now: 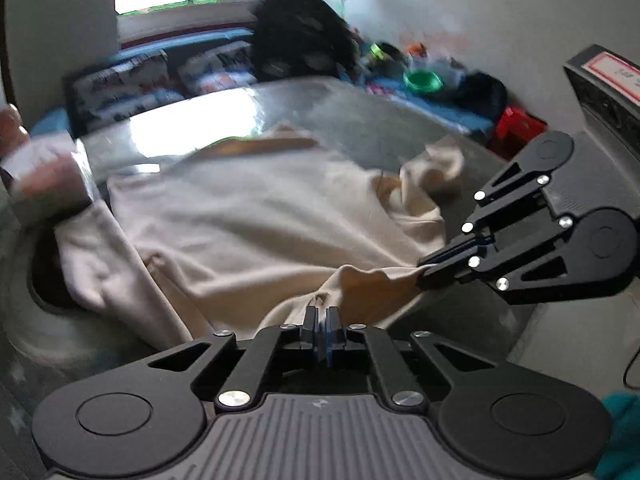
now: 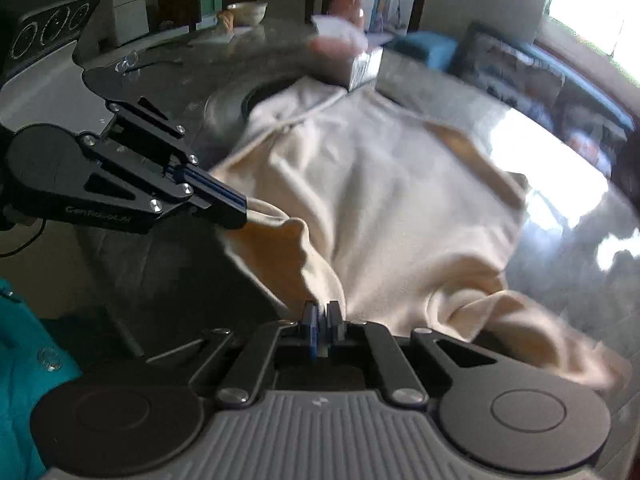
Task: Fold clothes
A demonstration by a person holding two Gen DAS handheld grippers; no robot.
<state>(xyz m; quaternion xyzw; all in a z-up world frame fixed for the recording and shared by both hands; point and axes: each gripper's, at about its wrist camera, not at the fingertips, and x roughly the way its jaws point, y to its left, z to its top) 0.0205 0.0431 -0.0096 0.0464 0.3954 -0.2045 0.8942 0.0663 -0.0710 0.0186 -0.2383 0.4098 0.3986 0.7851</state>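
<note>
Glossy tabletop [image 1: 352, 120], rumpled, seemingly soft cream garment [image 1: 260, 208]

Your left hand-held gripper [image 1: 321, 312] points steeply downward, its black linkage arms drawn in and its blue-edged fingers [image 1: 310, 316] pinched together on a fold of the cream fabric garment [image 1: 256, 216]. Your right hand-held gripper [image 2: 321, 312] tilts down as well, jaws likewise closed on the same garment's edge. The two tools sit near each other, tips angled toward one another, each visible from the other's camera. A teal sleeve [image 2: 20, 360] shows beside them.
</note>
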